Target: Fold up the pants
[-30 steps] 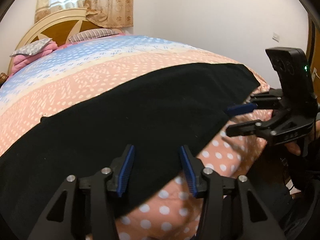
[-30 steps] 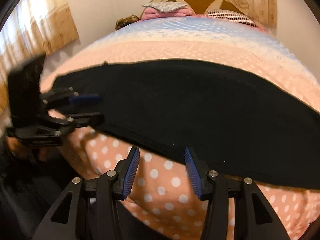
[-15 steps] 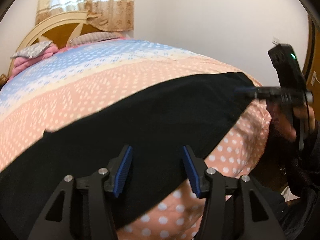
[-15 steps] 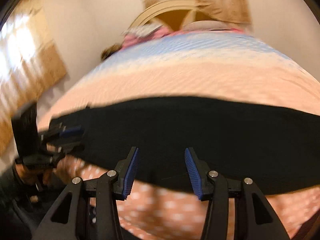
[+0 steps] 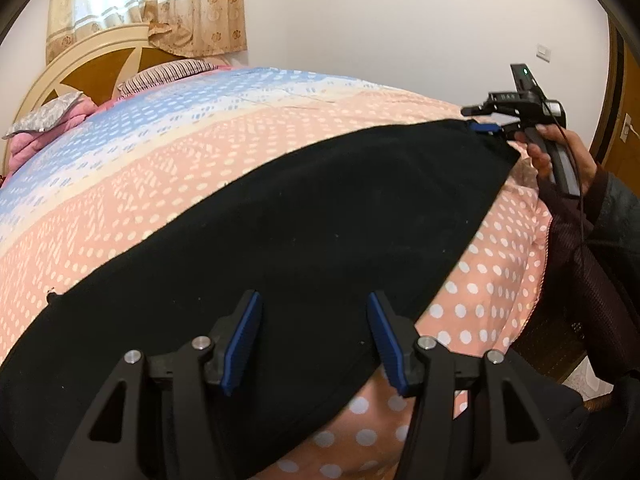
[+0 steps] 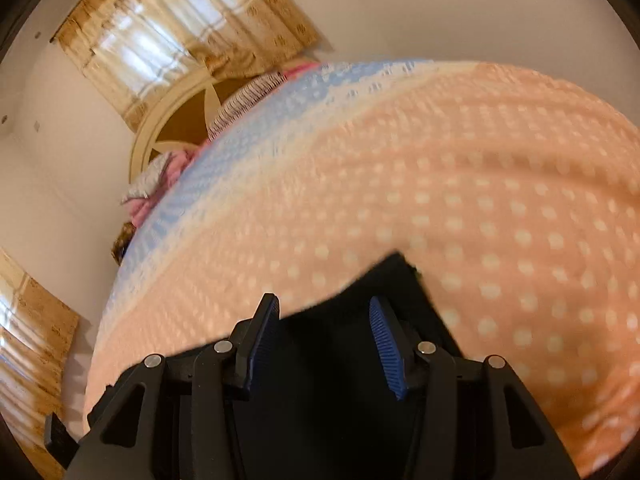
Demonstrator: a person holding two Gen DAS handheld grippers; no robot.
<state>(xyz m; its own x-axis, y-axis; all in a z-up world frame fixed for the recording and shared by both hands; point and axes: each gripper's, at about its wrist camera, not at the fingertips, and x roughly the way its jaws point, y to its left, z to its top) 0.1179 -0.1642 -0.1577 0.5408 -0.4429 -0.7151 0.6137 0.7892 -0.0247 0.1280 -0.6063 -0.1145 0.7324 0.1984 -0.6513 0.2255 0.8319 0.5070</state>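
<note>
Blue-padded fingers (image 5: 243,340) of the left gripper (image 5: 314,340) are standing apart over the near edge of the black pants (image 5: 280,240), with nothing pressed between them; its jaws have just been opening. The pants are lying flat in a long dark band across the foot of the bed, on a peach bedspread (image 5: 480,292) with white polka dots, and their near edge is running close to where the bedspread drops over the side of the mattress.

At the far right end of the band, the right gripper (image 5: 478,119) is reaching in from the bed's corner, carried by a person's hand (image 5: 560,152) in a dark sleeve. One blue pad (image 5: 484,127) is sitting right at the corner of the fabric, while the other finger is showing above it. In the blurred right wrist view the jaws of that gripper are standing apart, with the pants corner (image 6: 384,280) lying under and between them; the pads are not pressing on the cloth.

Farther up the bed, the bedspread is changing to a pale blue stripe (image 5: 160,120). Beyond it, a striped pillow (image 5: 168,74) and a grey pillow (image 5: 44,114) on pink bedding are resting against a rounded cream headboard (image 5: 80,64), and beige curtains (image 5: 160,4) are hanging behind.
</note>
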